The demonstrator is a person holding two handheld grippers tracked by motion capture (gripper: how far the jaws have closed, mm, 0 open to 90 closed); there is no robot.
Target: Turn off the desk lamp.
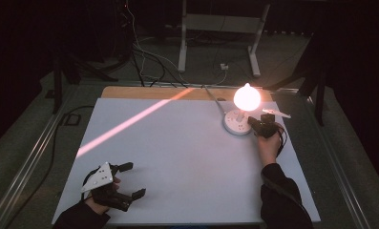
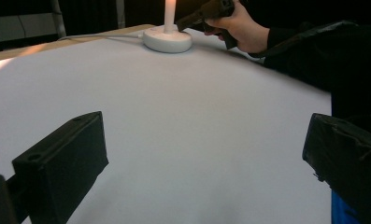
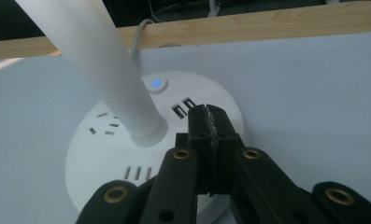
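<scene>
A white desk lamp stands at the far right of the table, its round base (image 1: 236, 121) carrying sockets and its bulb (image 1: 247, 98) glowing bright. In the right gripper view the white stem (image 3: 103, 74) rises from the base (image 3: 103, 154), and a small button (image 3: 157, 84) glows blue. My right gripper (image 1: 255, 125) is shut, empty, its tips over the base's right side (image 3: 210, 122) next to the USB ports. My left gripper (image 1: 132, 180) rests open near the table's front left corner, nothing between its jaws (image 2: 202, 154). The lamp base (image 2: 167, 39) lies far ahead of it.
The white tabletop (image 1: 177, 157) has a wooden back edge (image 1: 144, 92) with a streak of light across it. The lamp's cable (image 1: 213, 98) runs off the back. A metal stand (image 1: 220, 28) and cables lie on the floor beyond.
</scene>
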